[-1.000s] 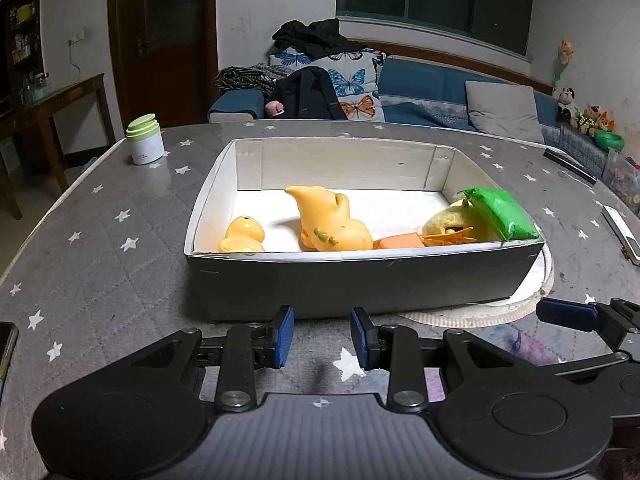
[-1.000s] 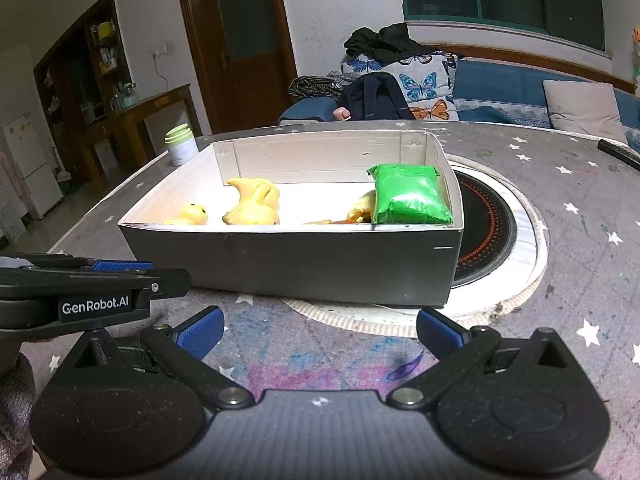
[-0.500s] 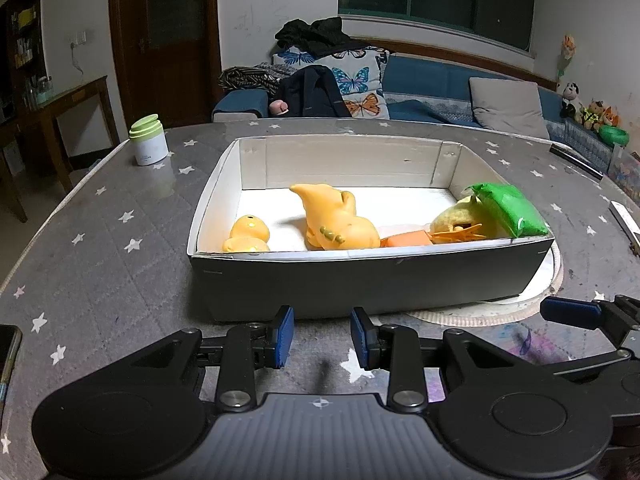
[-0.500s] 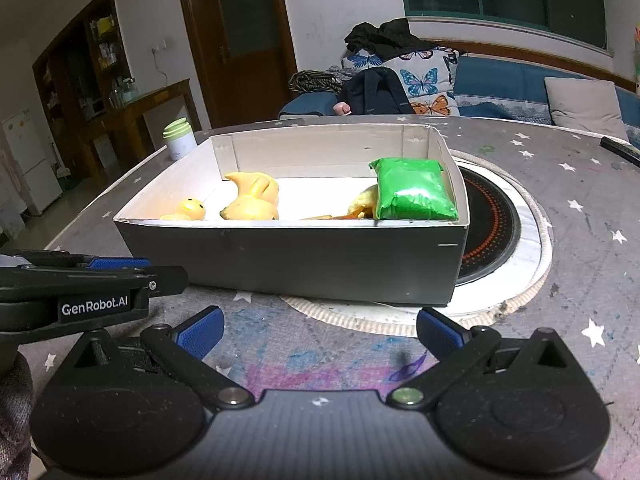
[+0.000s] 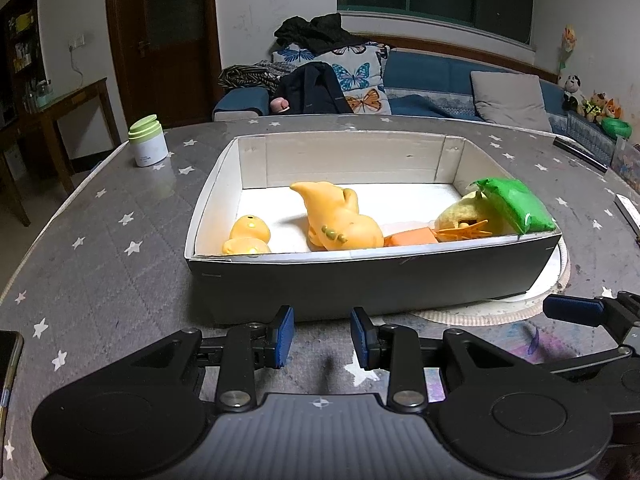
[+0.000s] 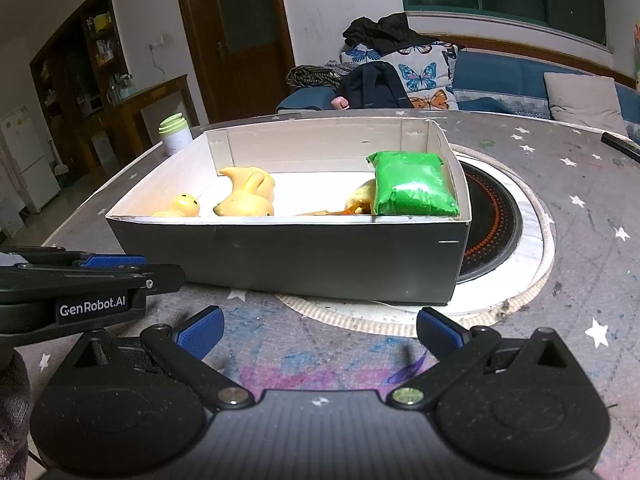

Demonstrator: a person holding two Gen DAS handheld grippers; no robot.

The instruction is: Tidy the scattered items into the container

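A black box with a white inside [image 5: 376,280] [image 6: 288,256] stands on the starred table. It holds a small yellow duck [image 5: 247,236] [image 6: 182,205], a larger orange-yellow toy [image 5: 338,222] [image 6: 248,196], an orange block [image 5: 412,237], a yellowish toy with orange strands [image 5: 464,220] and a green packet [image 5: 514,204] [image 6: 414,189] at its right end. My left gripper [image 5: 321,338] is open by a narrow gap and empty, just in front of the box. My right gripper [image 6: 318,330] is wide open and empty, in front of the box's right half.
A white jar with a green lid [image 5: 147,141] [image 6: 175,132] stands far left on the table. A round hob with a white rim [image 6: 508,240] lies under the box's right end. A phone edge [image 5: 8,364] lies at near left. A sofa is behind.
Both views have shifted slightly; the box sits a little lower and closer in the left view. Both grippers keep the same openings and stay empty.
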